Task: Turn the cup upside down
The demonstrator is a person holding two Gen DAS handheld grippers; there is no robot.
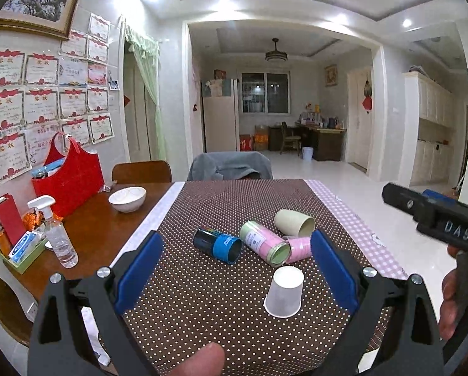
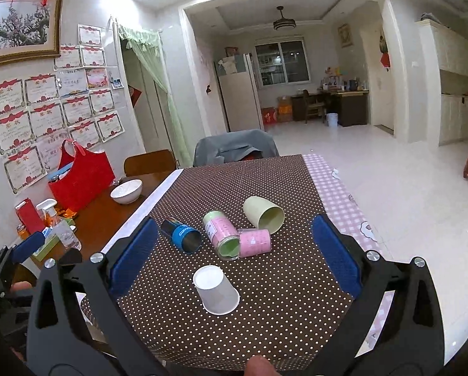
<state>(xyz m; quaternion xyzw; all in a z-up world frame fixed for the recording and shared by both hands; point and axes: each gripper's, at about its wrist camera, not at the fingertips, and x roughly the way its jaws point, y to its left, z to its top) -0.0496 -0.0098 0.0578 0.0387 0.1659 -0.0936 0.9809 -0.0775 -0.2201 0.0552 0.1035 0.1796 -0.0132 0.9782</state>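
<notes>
Thumb tip (image 1: 202, 360) is poking into the bottom of the left wrist view, right behind the left gripper (image 1: 235, 264), whose blue pads (image 1: 139, 269) are standing wide apart w/ nothing between them but tablecloth. Same story on the other side: the right gripper (image 2: 234, 255) is hanging spread open over the table, holding nothing, blue fingers (image 2: 335, 252) flanking the scene. White paper cup (image 1: 284, 293) is sitting mouth-down on the brown dotted cloth (image 1: 202, 297), base up, nearest to both cams and apart from the other cups (in the right wrist view it (image 2: 216, 289) is lying just left of centre, between the two fingers). Beyond it a cluster is lying on its sides: dark blue cup (image 1: 218, 244) on the left, well separated from the paper one; pink-and-green cup (image 1: 265, 242) w/ its green inside facing the cam; a second pink cup (image 1: 298, 247) touching it on the right; and a pale green cup (image 1: 295, 222) behind, mouth pointing right. Right gripper's black body (image 1: 434, 216) is showing at the right edge of the left view, held by a hand (image 1: 456, 297). On the bare wood to the left: white bowl (image 1: 127, 199), red bag (image 1: 69, 178), spray bottle (image 1: 56, 235). Grey-draped chair (image 1: 230, 164) is standing at the far end of the table.
</notes>
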